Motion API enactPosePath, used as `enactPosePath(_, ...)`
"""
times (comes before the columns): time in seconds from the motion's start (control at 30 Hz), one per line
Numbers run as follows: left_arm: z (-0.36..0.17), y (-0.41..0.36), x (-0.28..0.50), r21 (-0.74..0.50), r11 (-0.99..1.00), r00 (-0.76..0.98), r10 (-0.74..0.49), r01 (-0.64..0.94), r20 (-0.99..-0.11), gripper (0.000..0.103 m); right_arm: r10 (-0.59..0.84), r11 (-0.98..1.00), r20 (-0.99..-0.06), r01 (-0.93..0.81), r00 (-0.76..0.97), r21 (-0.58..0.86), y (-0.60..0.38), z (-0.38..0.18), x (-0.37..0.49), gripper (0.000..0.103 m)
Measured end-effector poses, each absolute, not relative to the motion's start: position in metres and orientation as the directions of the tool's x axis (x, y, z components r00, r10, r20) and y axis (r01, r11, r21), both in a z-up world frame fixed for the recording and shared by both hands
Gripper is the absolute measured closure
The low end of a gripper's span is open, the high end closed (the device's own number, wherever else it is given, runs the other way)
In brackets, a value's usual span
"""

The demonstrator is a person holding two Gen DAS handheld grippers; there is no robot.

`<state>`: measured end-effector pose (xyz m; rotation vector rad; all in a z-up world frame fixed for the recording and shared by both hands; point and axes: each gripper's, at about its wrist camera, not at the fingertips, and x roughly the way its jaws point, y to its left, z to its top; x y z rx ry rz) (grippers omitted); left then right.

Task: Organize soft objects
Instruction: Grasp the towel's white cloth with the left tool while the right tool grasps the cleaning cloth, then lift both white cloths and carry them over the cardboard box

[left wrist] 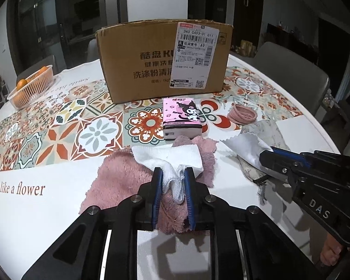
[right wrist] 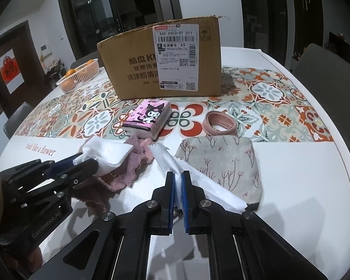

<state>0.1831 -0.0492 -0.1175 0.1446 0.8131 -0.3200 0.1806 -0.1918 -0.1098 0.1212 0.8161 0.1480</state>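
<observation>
My left gripper (left wrist: 173,175) is shut on a white gauze towel (left wrist: 168,157), which lies over a pink fluffy cloth (left wrist: 119,177). My right gripper (right wrist: 178,175) is shut on a thin white cloth with zigzag edges (right wrist: 168,159), which lies partly over a grey floral pouch (right wrist: 224,158). In the left wrist view the right gripper (left wrist: 268,154) shows at the right, holding that white cloth (left wrist: 245,147). In the right wrist view the left gripper (right wrist: 81,161) shows at the left, holding the towel (right wrist: 107,151) over the pink cloth (right wrist: 128,163).
A cardboard box (left wrist: 163,60) stands at the back middle of the table. A pink tissue pack (left wrist: 180,116) and a pile of pink hair bands (left wrist: 242,115) lie in front of it. An orange basket with oranges (left wrist: 31,86) sits at far left. A grey chair (left wrist: 291,74) stands at the right.
</observation>
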Motion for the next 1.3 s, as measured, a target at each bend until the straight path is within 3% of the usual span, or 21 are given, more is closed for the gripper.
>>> enactPosePath(0.2, -0.119, -0.056, 0.193, 0.02, 0.93, 0.608, -0.224, 0.367, -0.762, 0.08, 0.185, 0.981, -0.714, -0.082, 0.675, 0.176, -0.192, -0.109, 0.182, 0.095)
enactPosePath(0.27, -0.12, -0.058, 0.196, 0.024, 0.927, 0.597, -0.222, 0.375, -0.771, 0.07, 0.189, 0.98, -0.714, -0.081, 0.674, 0.183, -0.193, -0.11, 0.182, 0.095)
enactPosePath(0.4, -0.119, -0.06, 0.199, 0.039, 0.924, 0.591, -0.21, 0.379, -0.779, 0.068, 0.201, 0.976, -0.714, -0.075, 0.671, 0.204, -0.194, -0.11, 0.183, 0.095)
enactPosePath(0.43, -0.118, -0.06, 0.2, 0.04, 0.925, 0.59, -0.208, 0.379, -0.78, 0.069, 0.204, 0.975, -0.713, -0.075, 0.671, 0.208, -0.194, -0.109, 0.184, 0.095)
enactPosePath(0.57, -0.114, -0.058, 0.201, 0.007, 0.929, 0.582, -0.225, 0.369, -0.782, 0.088, 0.22, 0.971, -0.705, -0.08, 0.675, 0.226, -0.194, -0.108, 0.184, 0.095)
enactPosePath(0.67, -0.112, -0.058, 0.2, 0.022, 0.933, 0.599, -0.213, 0.36, -0.772, 0.092, 0.231, 0.968, -0.699, -0.084, 0.677, 0.238, -0.194, -0.107, 0.185, 0.095)
enactPosePath(1.3, -0.078, -0.054, 0.181, -0.053, 0.943, 0.68, -0.275, 0.329, -0.68, 0.092, 0.227, 0.964, -0.649, -0.071, 0.726, 0.257, -0.202, -0.079, 0.174, 0.095)
